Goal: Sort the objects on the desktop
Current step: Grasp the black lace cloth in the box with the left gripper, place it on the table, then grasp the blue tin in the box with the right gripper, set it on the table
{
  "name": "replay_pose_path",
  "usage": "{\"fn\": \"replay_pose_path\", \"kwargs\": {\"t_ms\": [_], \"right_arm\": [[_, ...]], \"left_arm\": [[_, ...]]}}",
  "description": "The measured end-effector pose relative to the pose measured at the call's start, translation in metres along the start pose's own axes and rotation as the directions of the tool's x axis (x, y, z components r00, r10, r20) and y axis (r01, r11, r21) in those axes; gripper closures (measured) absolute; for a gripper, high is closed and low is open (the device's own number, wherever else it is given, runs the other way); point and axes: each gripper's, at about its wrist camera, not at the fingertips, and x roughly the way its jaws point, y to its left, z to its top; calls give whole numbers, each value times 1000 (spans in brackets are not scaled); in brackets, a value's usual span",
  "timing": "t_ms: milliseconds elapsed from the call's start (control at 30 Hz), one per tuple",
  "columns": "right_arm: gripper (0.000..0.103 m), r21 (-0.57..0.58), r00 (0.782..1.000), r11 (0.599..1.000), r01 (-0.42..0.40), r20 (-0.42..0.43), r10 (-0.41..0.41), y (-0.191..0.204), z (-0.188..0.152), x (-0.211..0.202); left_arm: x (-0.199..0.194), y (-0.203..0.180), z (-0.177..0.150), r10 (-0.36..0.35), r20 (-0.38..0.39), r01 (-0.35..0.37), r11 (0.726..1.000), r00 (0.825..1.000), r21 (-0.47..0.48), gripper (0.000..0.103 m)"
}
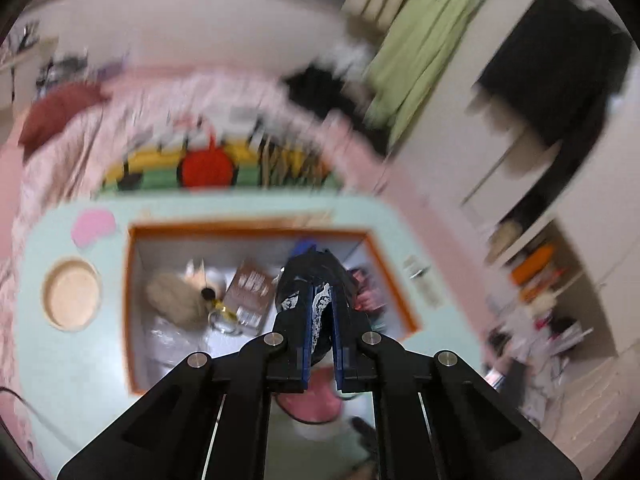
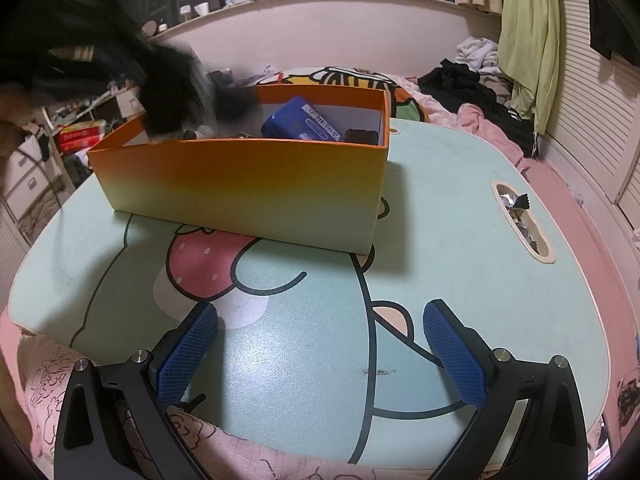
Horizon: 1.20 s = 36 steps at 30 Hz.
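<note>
Cluttered bedroom; lap table bears orange box. Left claw clamped on black lace cloth; right claw apart.

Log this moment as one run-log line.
left gripper: shut on black lace cloth, above orange box | right gripper: open, empty, over table | box: holds blue pack

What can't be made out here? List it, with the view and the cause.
- Black item with white lace in the shut left claw: left wrist view, motion blur and the pads hide what it is.
- Orange box contents: right wrist view, the near wall covers most; only a blue pack shows clearly.
- Left claw in the right wrist view: a dark blur over the box.
- Right claw: open, empty.
</note>
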Motion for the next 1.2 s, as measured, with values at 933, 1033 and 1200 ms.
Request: {"fn": "replay_pose_path", "kwargs": {"t_ms": [933,1033,1200], "right_arm": [[0,15,1000,1000,0,3,0,-2,0,3],[0,39,999,999,-35,22,35,-6,1,1],[32,16,984,993,-113,142,110,-2,9,-29]], "left_arm": [[41,2,-142,403,115,-418,889,908,186,9],[42,1,-139,407,126,-424,888,905,178,9],[40,2,-145,405,129,-423,888,905,179,9]]}}
